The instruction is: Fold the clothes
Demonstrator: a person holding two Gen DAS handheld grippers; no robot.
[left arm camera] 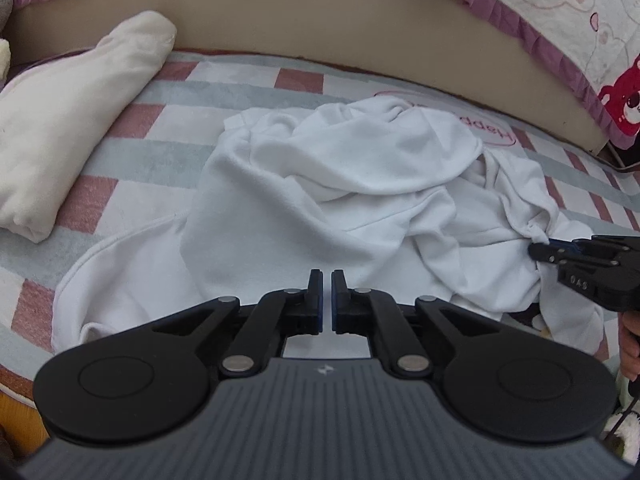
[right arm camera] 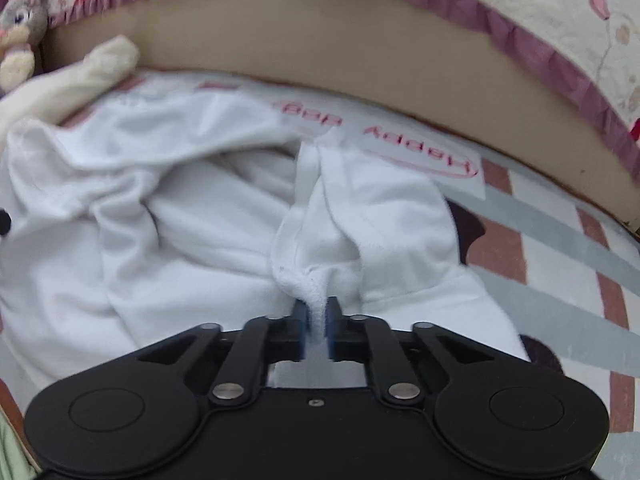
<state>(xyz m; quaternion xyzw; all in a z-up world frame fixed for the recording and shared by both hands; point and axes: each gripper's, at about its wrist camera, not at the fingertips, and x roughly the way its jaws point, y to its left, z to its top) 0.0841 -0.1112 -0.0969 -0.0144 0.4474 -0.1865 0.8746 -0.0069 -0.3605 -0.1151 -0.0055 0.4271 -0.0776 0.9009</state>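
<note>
A crumpled white garment (left arm camera: 320, 200) lies in a heap on the checked bed cover (left arm camera: 140, 120). My left gripper (left arm camera: 327, 280) hovers over its near edge with the jaws almost closed and nothing between them. My right gripper (right arm camera: 316, 308) is shut on a bunched fold of the white garment (right arm camera: 224, 220) and pulls it taut. In the left wrist view the right gripper (left arm camera: 538, 249) shows at the right edge, pinching the cloth.
A folded cream garment (left arm camera: 68, 128) lies at the left of the bed. A beige headboard (left arm camera: 320, 20) runs behind. A pink-frilled quilt (left arm camera: 560, 20) hangs at the back right. A plush toy (right arm camera: 20, 28) sits far left. "Happy day" print (right arm camera: 420, 140) marks the cover.
</note>
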